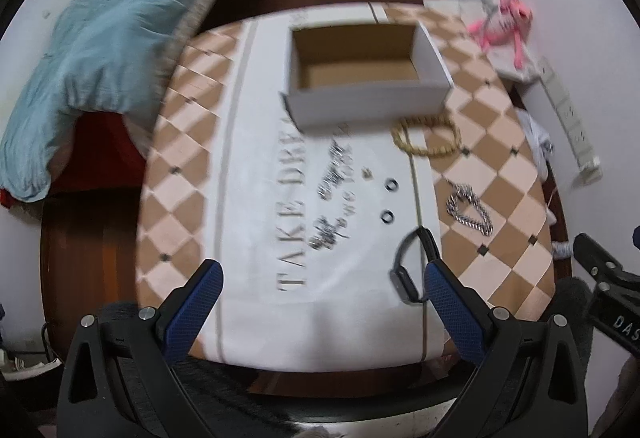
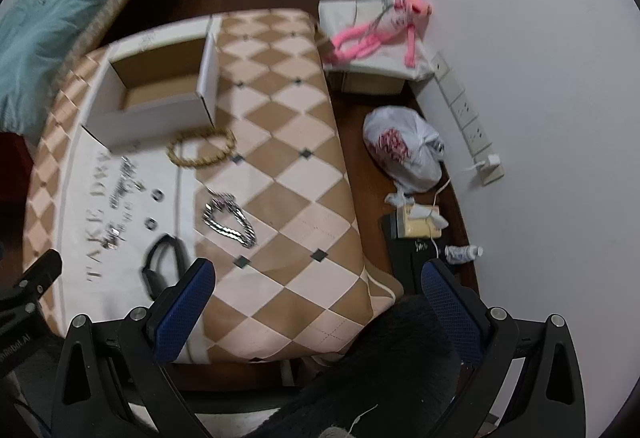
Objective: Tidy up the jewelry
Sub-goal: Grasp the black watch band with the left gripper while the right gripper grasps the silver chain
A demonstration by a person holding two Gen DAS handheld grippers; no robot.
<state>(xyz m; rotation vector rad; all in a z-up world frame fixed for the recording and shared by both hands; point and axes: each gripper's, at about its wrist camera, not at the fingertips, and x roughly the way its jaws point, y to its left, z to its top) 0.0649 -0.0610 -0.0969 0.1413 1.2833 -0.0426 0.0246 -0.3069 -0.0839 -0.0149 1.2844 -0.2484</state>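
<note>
An open white cardboard box [image 1: 366,100] [image 2: 154,110] stands empty at the far side of the checkered cloth. In front of it lie a gold bead bracelet [image 1: 426,137] [image 2: 201,149], a silver chain [image 1: 470,210] [image 2: 229,219], two small dark rings [image 1: 391,185] [image 1: 387,216], silver earring pieces [image 1: 334,174] and a black watch [image 1: 408,266] [image 2: 162,264]. My left gripper [image 1: 322,278] is open above the near cloth, its right finger beside the watch. My right gripper [image 2: 318,280] is open above the table's near right corner, apart from all jewelry.
The table [image 2: 280,166] has a cloth printed with "TAKE DREAM". A bed with a teal blanket [image 1: 104,38] is at the left. On the floor at the right are a pink plush toy [image 2: 380,30], a white plastic bag [image 2: 404,150], a power strip [image 2: 468,118] and small clutter.
</note>
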